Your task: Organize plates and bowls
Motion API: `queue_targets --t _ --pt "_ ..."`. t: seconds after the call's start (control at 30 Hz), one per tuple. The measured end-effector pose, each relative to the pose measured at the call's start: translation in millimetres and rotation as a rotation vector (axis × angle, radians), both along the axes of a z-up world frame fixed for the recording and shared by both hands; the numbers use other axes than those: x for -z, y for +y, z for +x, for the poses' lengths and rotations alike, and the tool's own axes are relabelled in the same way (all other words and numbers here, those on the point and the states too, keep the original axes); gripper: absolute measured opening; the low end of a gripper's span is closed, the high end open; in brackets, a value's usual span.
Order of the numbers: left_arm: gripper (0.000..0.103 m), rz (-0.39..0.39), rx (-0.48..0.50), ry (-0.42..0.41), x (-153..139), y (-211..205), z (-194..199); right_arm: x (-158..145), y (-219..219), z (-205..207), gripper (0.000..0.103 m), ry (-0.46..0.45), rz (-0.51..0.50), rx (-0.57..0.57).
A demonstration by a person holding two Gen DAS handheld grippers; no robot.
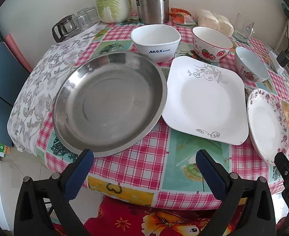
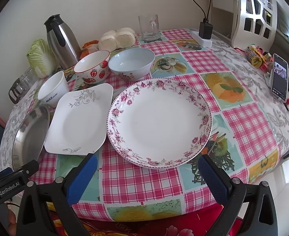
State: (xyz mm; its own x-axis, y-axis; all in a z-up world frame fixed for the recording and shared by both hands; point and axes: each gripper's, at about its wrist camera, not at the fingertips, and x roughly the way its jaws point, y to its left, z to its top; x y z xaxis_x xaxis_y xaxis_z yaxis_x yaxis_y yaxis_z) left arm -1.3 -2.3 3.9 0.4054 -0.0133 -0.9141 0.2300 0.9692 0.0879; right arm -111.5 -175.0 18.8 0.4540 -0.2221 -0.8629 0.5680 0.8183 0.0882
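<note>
Left gripper (image 1: 144, 158) splayed, phone (image 2: 280, 77) only in right view

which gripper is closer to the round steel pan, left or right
Left. The left gripper hangs open at the near rim of the round stainless steel pan. The right gripper sits open before the round pink-flowered plate, with the square white plate between.

Both cameras hang low at the near edge of the counter (image 1: 136, 169), each looking forward past its own tool and down across the dishes. The left tool (image 1: 144, 169) faces the steel dish (image 1: 109, 106), the right tool (image 2: 147, 174) the flowered plate (image 2: 160, 123); both views share the square plate (image 1: 203, 100).
</note>
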Motion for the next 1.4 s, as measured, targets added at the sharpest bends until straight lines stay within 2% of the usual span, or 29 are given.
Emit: queue_targets --t 1.4 --pt "0.103 -0.003 0.001 -0.002 -0.3 -1.9 0.5 3.2 -0.4 1.3 0.103 0.009 0.000 -0.002"
